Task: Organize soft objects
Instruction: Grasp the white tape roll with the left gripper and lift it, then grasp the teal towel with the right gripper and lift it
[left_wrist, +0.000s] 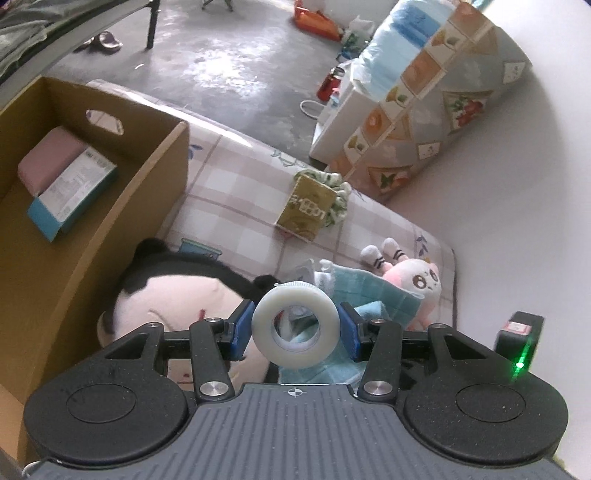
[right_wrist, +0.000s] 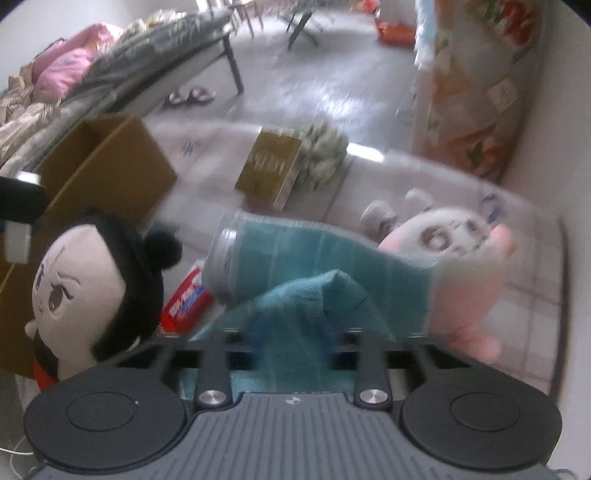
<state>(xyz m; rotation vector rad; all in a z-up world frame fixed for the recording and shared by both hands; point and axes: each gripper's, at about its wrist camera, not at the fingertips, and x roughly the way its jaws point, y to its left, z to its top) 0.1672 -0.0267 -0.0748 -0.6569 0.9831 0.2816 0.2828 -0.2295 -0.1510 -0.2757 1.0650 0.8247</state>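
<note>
Left tool (left_wrist: 295, 325): blue pads clamped on both sides of a white tape roll (left_wrist: 295, 325), roll held upright with its hole facing the camera, above the teal cloth (left_wrist: 373, 291).

Right tool (right_wrist: 291, 343): fingers buried under a raised fold of the teal cloth (right_wrist: 314, 295); view is motion-blurred, can't tell if it's closed on the cloth or just under it.

Table with pink plaid cover (left_wrist: 240, 192):
- black-haired plush doll (right_wrist: 92, 284) left, just beside the cardboard box (left_wrist: 122, 221)
- pink bunny plush (left_wrist: 421, 284) right, touching the teal cloth
- olive-gold box (left_wrist: 304, 206) further back, against a green-white knitted item (left_wrist: 338, 199)
- red-white packet (right_wrist: 188, 299) between doll and cloth

Cardboard box holds a pink block (left_wrist: 48, 158) and a blue-white carton (left_wrist: 74, 192).
</note>
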